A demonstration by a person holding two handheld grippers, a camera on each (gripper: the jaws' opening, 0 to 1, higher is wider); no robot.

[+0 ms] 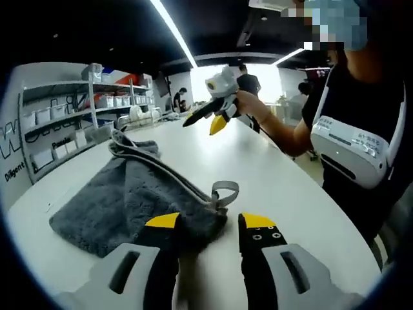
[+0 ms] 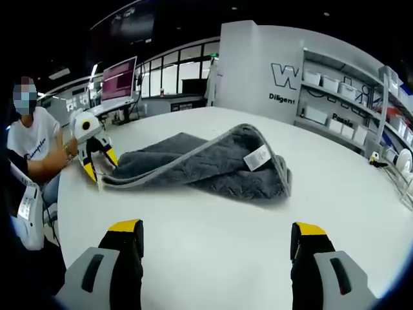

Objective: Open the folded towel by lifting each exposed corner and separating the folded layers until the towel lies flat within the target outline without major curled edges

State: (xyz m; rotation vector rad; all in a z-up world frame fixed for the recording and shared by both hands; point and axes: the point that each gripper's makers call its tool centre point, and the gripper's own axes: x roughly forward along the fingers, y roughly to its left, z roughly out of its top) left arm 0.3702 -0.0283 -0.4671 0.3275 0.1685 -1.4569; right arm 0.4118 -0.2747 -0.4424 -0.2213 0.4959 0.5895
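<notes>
The left gripper (image 1: pixel 208 227), jaws apart, sits at the folded towel's (image 1: pixel 135 194) 6 o'clock corner, the right gripper (image 2: pixel 214 234) waits wide open; next comes pinching and lifting that corner.

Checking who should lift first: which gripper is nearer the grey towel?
Left. The left gripper has its fingers right at the grey towel by its hanging loop; the right gripper sits back across bare table from it.
</notes>
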